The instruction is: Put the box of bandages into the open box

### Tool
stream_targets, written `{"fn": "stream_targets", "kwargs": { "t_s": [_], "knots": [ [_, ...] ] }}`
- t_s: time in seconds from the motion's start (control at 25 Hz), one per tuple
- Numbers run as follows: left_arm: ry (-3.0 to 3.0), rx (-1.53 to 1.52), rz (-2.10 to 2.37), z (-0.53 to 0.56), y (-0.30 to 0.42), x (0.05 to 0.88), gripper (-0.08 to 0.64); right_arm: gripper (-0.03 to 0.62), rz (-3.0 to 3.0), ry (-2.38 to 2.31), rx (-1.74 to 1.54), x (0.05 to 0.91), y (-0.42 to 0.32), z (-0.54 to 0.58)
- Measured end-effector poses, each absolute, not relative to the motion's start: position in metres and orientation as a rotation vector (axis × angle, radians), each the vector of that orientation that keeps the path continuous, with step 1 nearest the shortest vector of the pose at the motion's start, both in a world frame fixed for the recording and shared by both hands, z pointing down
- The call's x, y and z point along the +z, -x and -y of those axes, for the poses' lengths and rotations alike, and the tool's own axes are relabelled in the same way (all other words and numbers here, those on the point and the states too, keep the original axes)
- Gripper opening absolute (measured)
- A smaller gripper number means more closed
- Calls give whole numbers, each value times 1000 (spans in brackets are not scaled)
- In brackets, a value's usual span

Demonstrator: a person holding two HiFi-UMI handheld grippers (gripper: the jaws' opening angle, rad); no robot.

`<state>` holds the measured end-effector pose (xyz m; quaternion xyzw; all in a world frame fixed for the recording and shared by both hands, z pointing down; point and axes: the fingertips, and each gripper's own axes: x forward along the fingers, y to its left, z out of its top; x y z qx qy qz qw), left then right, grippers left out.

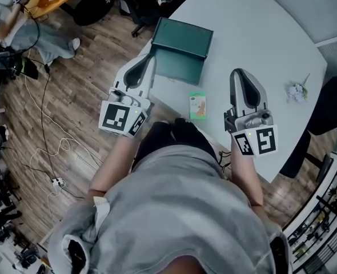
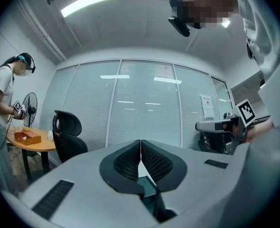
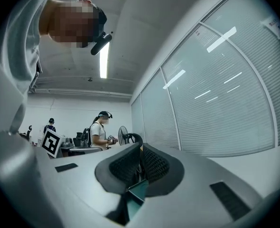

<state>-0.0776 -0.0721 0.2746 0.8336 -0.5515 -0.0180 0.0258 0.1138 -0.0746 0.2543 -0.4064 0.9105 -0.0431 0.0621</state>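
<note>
Print on the bandage box is too small to read; the small white thing at the frame's right cannot be identified.

Your open box at upper centre is dark green. Below it, the bandage box shows light green and tan. The table is pale grey, the plank floor brown.

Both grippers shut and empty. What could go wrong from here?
1. The small light-green bandage box lies flat near the front edge of the white table; a shut right gripper could shove it off rather than grip it.
2. The left gripper hangs by the dark green open box and could knock it.
</note>
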Motion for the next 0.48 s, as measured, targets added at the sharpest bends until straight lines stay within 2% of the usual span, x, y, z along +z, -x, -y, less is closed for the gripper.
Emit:
{"fn": "stream_targets", "kwargs": {
  "t_s": [0.48],
  "knots": [
    [-2558,-52,1728,107,64,279,23,55,-2741,1301,-204,270,-134,113]
  ]
}}
